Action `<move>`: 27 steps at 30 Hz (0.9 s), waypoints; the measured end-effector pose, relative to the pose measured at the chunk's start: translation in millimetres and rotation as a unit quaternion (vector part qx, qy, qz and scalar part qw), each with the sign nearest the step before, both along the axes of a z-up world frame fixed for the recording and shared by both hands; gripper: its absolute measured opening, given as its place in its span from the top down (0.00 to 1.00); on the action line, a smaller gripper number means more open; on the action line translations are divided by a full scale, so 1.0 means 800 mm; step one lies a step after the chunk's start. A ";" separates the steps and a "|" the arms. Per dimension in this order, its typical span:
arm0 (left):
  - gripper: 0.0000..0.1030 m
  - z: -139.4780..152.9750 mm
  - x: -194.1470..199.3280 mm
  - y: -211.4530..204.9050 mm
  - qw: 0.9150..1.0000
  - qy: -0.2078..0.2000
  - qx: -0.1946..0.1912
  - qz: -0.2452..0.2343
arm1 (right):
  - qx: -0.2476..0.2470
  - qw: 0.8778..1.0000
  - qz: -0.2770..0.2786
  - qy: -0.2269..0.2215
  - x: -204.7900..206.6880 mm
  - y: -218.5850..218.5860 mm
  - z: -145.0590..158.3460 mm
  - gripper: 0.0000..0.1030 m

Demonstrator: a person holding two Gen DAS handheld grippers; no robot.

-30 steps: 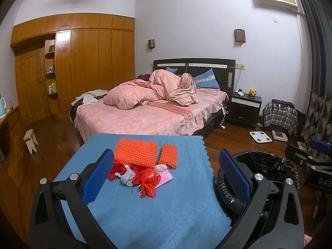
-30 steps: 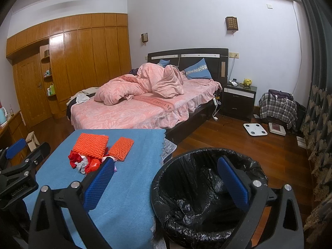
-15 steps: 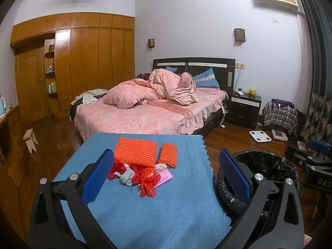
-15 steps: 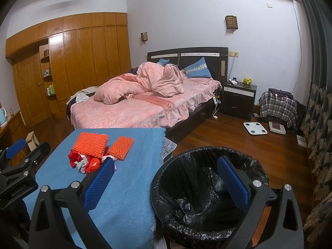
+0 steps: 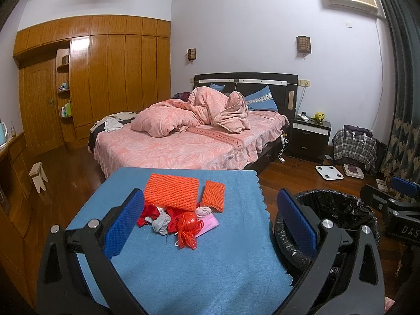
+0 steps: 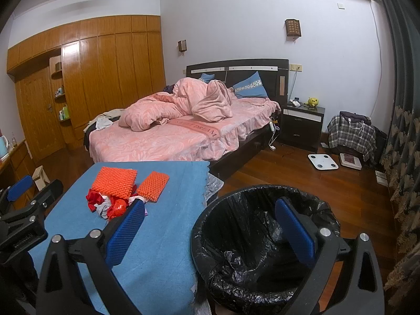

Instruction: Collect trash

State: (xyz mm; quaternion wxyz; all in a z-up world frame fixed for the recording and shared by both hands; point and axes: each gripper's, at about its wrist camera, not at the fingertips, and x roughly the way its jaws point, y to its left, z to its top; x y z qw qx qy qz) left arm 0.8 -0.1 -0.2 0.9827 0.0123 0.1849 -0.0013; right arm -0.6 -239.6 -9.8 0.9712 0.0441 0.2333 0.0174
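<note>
A pile of trash (image 5: 181, 221) lies on the blue-clothed table (image 5: 210, 262): red crumpled plastic, grey and white tissue, a pink piece, plus a large orange foam pad (image 5: 172, 191) and a small orange foam pad (image 5: 214, 195). The pile also shows in the right wrist view (image 6: 113, 204). A bin with a black liner (image 6: 262, 249) stands right of the table; its rim shows in the left wrist view (image 5: 336, 204). My left gripper (image 5: 210, 225) is open and empty, just short of the pile. My right gripper (image 6: 207, 231) is open and empty above the bin's near-left rim.
A bed with pink bedding (image 5: 189, 141) stands behind the table. A dark nightstand (image 5: 309, 136), a white scale (image 5: 329, 172) and a plaid-covered bundle (image 5: 354, 147) sit on the wooden floor at right. Wooden wardrobes (image 5: 105, 78) line the left wall.
Both grippers have barely moved; the views have shifted only slightly. Both stay open and empty.
</note>
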 end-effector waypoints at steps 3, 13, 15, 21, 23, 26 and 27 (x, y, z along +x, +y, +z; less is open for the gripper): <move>0.05 0.000 0.000 0.000 1.000 0.000 0.000 0.000 | 0.000 1.000 0.000 0.000 0.000 0.000 0.000 0.06; 0.05 0.000 0.000 0.000 1.000 0.001 -0.001 0.000 | 0.000 1.000 0.000 0.000 0.001 0.001 -0.001 0.06; 0.05 0.000 0.000 0.000 1.000 0.001 -0.001 0.000 | 0.001 1.000 0.000 0.001 0.002 0.001 -0.001 0.06; 0.05 0.000 0.000 0.000 1.000 0.001 -0.001 0.000 | 0.001 1.000 0.000 0.000 0.003 0.002 -0.001 0.06; 0.05 0.000 0.000 0.000 1.000 0.002 -0.002 0.000 | 0.000 1.000 0.001 0.001 0.003 0.001 0.000 0.06; 0.05 -0.007 0.001 0.009 1.000 0.002 -0.002 0.001 | 0.000 1.000 0.002 0.001 0.005 0.001 -0.007 0.06; 0.05 -0.007 0.001 0.010 1.000 0.002 -0.002 0.001 | 0.000 1.000 0.003 0.001 0.005 0.002 -0.008 0.06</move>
